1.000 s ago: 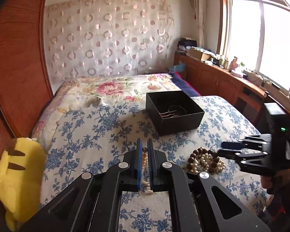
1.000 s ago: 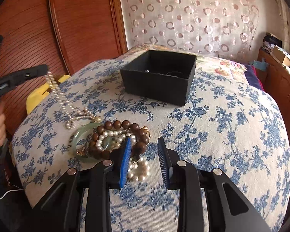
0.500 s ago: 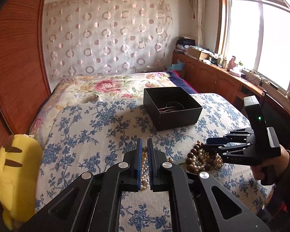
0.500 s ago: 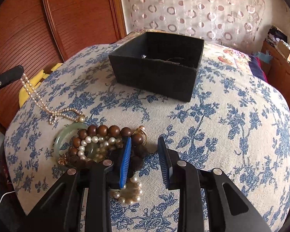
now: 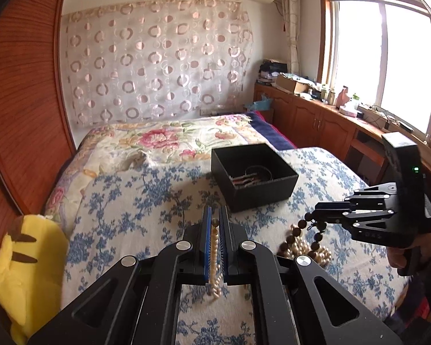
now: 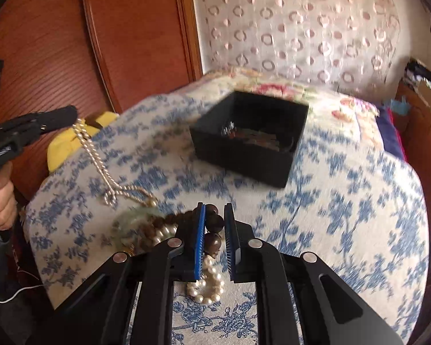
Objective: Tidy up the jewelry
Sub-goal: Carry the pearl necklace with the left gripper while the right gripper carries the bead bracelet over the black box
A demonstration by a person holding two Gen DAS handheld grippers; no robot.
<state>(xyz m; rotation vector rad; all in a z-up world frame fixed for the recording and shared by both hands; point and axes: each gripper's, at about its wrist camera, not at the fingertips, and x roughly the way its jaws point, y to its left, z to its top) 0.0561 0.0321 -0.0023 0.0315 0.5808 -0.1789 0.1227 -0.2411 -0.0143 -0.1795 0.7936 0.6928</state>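
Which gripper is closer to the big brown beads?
Right. The right gripper has closed around the brown bead bracelet itself. The left gripper is off to the side, clamped on the pearl necklace.

Bright window [image 5: 388,57], wooden cabinets [image 5: 316,118], circle-patterned curtain [image 5: 158,66]

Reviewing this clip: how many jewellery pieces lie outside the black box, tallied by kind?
Pearl strands: 2, the long necklace and the small loop; the pile pearls may be a third or part of the loop.
Brown wooden bead bracelet: 1
Green bangle: 1
Total: 4
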